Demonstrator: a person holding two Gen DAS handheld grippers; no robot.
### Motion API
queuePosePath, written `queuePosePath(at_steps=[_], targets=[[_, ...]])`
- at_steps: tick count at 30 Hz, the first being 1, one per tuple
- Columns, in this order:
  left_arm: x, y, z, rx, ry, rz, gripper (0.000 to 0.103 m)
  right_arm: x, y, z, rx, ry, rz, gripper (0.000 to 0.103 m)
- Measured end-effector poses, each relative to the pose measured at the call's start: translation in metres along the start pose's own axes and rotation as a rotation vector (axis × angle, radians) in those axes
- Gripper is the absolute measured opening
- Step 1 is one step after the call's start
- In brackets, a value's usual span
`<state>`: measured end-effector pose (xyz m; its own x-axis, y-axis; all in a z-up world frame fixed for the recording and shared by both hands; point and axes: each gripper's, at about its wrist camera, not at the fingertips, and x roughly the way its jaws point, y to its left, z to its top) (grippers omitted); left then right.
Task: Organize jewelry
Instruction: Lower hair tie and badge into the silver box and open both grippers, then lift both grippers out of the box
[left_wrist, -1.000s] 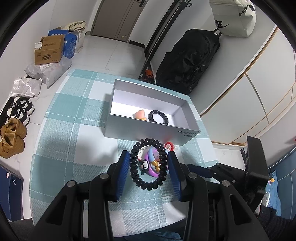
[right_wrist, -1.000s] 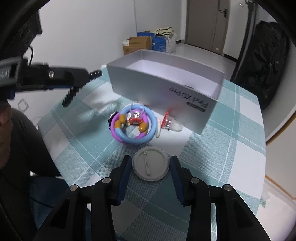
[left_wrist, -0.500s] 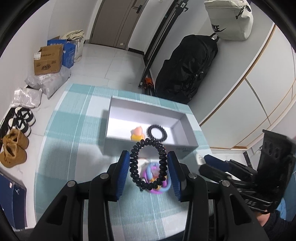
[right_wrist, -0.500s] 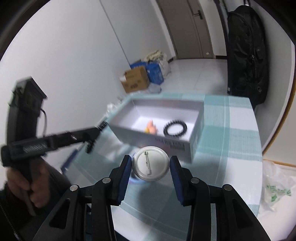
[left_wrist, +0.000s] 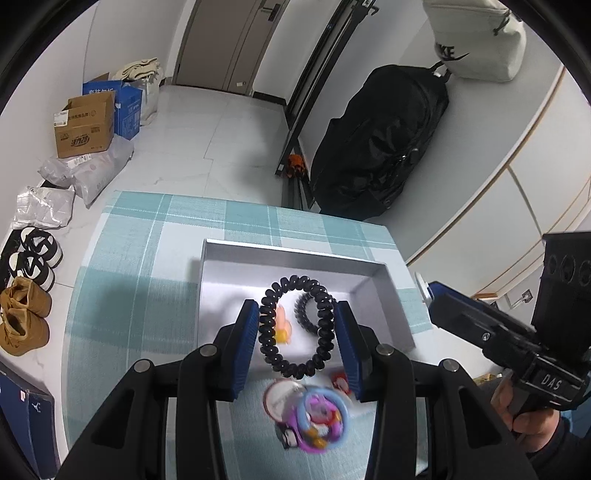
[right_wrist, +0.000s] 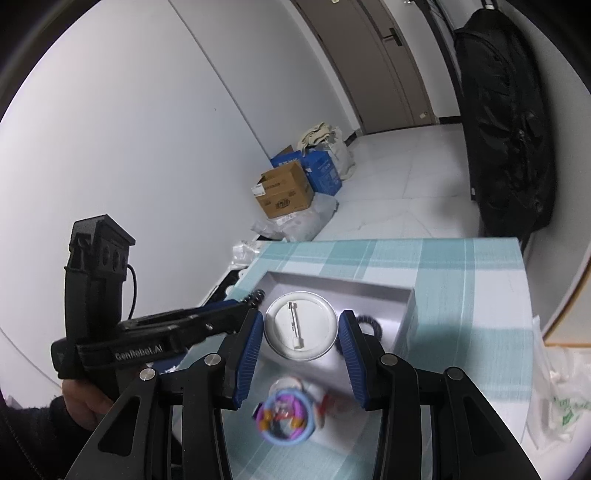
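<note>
Black and springy, a spiral hair tie (left_wrist: 297, 326) is clamped between the blue pads of the left gripper (left_wrist: 298, 343), hanging above the near part of the open grey box (left_wrist: 291, 254) on the teal checked tablecloth (left_wrist: 147, 258). The right gripper (right_wrist: 301, 338) has its fingers pressed on the edges of a round pin badge (right_wrist: 301, 325), back side up so the pin bar shows, and holds it over the near wall of the same box. Inside the box already lie a second black spiral hair tie (left_wrist: 308, 314) and a small orange-pink trinket (left_wrist: 283, 326), so part of the sorting looks done. Left on the cloth in front of the box are a blurred cluster of purple and blue rings with a charm (left_wrist: 317, 417) and a small red-and-white piece (left_wrist: 340, 380) beside it. By this showing the job seems roughly midway: two items are stowed, two are carried and not yet released, and the cluster and red piece remain to be picked up.
</note>
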<state>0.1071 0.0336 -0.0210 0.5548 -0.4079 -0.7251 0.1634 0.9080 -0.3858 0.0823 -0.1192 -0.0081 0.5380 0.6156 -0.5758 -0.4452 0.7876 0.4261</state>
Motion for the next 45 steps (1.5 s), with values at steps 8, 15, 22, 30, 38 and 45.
queuePosePath(at_steps=[8,15,22,30,38,45], targets=[[0.021,0.010,0.014,-0.015,0.036,-0.009,0.036,0.030,-0.014,0.015,0.000,0.030,0.018,0.041],[0.031,0.010,0.014,-0.013,0.077,-0.024,0.036,0.044,-0.026,0.013,0.031,0.057,0.039,0.041],[0.038,0.011,0.018,-0.032,0.095,-0.055,0.038,0.052,-0.032,0.011,0.046,0.084,0.046,0.042],[0.034,0.011,0.018,-0.065,0.094,-0.090,0.066,0.038,-0.030,0.012,0.030,0.034,0.022,0.066],[0.025,0.003,0.010,-0.020,0.064,-0.044,0.066,0.028,-0.034,0.009,0.060,0.011,0.003,0.070],[0.007,-0.013,-0.001,0.069,0.017,-0.003,0.067,0.012,-0.031,0.003,0.060,-0.043,-0.010,0.079]])
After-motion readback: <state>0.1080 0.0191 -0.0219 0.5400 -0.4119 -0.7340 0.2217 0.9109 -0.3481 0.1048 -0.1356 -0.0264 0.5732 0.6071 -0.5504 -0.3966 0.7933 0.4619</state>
